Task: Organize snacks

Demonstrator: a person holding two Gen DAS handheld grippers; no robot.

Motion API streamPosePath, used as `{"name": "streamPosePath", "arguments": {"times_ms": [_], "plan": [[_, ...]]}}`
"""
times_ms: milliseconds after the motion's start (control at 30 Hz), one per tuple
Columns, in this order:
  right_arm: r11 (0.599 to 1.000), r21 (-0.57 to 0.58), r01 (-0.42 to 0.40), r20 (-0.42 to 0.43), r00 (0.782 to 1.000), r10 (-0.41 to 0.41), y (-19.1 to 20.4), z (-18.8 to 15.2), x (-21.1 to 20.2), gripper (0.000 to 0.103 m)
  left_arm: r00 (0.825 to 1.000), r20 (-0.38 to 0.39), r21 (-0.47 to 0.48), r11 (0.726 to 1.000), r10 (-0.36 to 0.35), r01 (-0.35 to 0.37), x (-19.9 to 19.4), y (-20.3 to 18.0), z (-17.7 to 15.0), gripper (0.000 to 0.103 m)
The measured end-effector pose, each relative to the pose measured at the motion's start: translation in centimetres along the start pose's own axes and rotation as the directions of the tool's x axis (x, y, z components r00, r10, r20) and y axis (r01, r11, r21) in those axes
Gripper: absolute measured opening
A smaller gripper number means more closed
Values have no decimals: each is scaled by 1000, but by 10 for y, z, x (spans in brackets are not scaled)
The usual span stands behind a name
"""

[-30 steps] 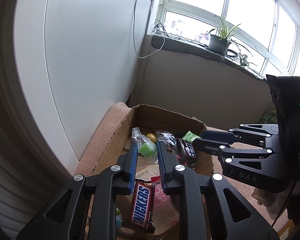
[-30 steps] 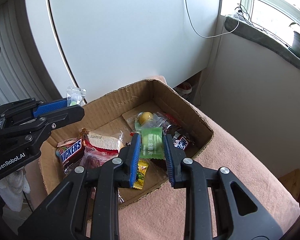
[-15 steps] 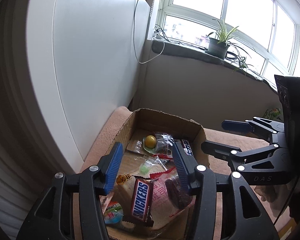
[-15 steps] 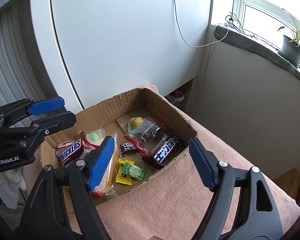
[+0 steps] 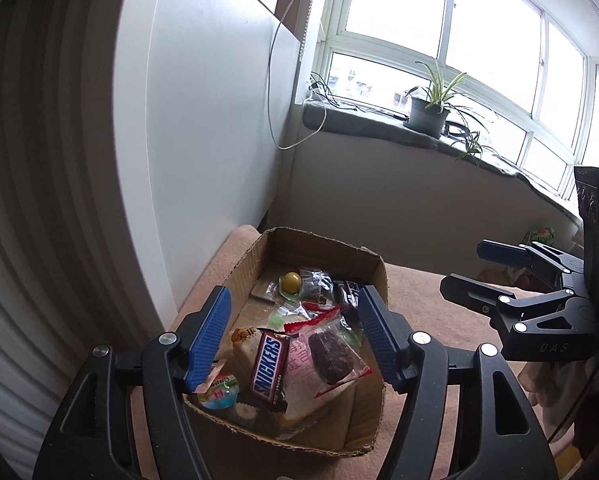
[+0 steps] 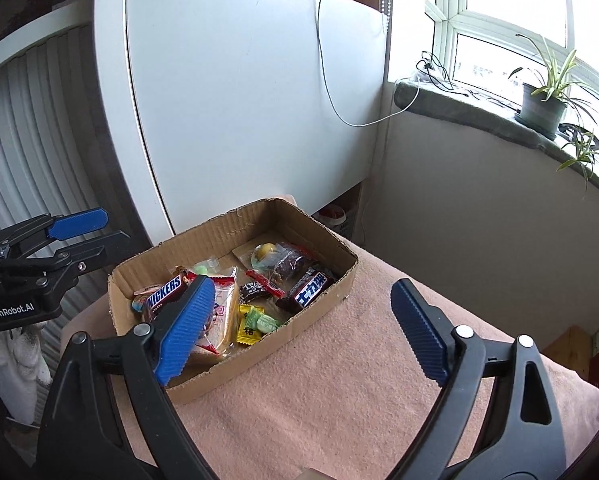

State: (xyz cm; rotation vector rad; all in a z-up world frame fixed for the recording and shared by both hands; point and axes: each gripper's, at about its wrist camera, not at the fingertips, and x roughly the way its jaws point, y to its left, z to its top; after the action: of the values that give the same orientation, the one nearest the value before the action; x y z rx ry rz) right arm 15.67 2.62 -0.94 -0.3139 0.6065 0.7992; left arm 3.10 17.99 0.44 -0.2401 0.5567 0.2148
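A shallow cardboard box [image 6: 319, 312] [image 5: 379, 276] sits on a pink cloth and holds several snacks: a Snickers bar [image 5: 269, 362] [image 6: 165, 290], a clear-wrapped brown cake [image 5: 331, 354], a dark bar with blue Chinese letters [image 6: 309, 290], a yellow ball in a bag [image 5: 291, 281] [image 6: 265, 251], and a green candy [image 6: 265, 323]. My left gripper [image 5: 293, 338] is open and empty above the box's near end. My right gripper [image 6: 301, 326] is open and empty above the box's front edge. Each gripper shows in the other's view, the left one [image 6: 79, 226] and the right one [image 5: 495, 266].
The pink-covered surface [image 6: 359, 380] stretches to the right of the box. A white cabinet panel [image 6: 239, 100] stands close behind it. A potted plant [image 5: 427, 110] and cables lie on the windowsill at the back right.
Both grippers opened and let go of their snacks into the box, the right one a green candy. Both then drew back and up from the box.
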Motion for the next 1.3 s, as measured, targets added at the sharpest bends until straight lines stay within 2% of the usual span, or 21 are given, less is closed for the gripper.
{"name": "streamPosePath", "arguments": {"times_ms": [133, 333, 467, 567, 833, 1300], "plan": [[1000, 29, 12, 41, 999, -13, 2, -9, -22, 101, 1000, 29, 3, 1000, 11, -11, -20, -7, -7, 71], [998, 29, 53, 85, 995, -56, 12, -24, -49, 101, 999, 52, -11, 1000, 15, -14, -43, -17, -19, 72], [995, 35, 97, 102, 990, -100, 14, -38, -67, 102, 997, 62, -10, 999, 45, -45, -54, -26, -26, 80], [991, 46, 128, 105, 986, -132, 14, -48, -77, 102, 996, 58, -8, 998, 62, -62, -60, -31, -33, 80], [985, 83, 151, 91, 983, -158, 4, -69, -93, 102, 996, 38, -27, 996, 84, -83, -68, -35, -45, 80], [984, 85, 154, 90, 983, -162, -3, -71, -95, 102, 992, 41, -43, 992, 117, -115, -68, -35, -46, 81]]}}
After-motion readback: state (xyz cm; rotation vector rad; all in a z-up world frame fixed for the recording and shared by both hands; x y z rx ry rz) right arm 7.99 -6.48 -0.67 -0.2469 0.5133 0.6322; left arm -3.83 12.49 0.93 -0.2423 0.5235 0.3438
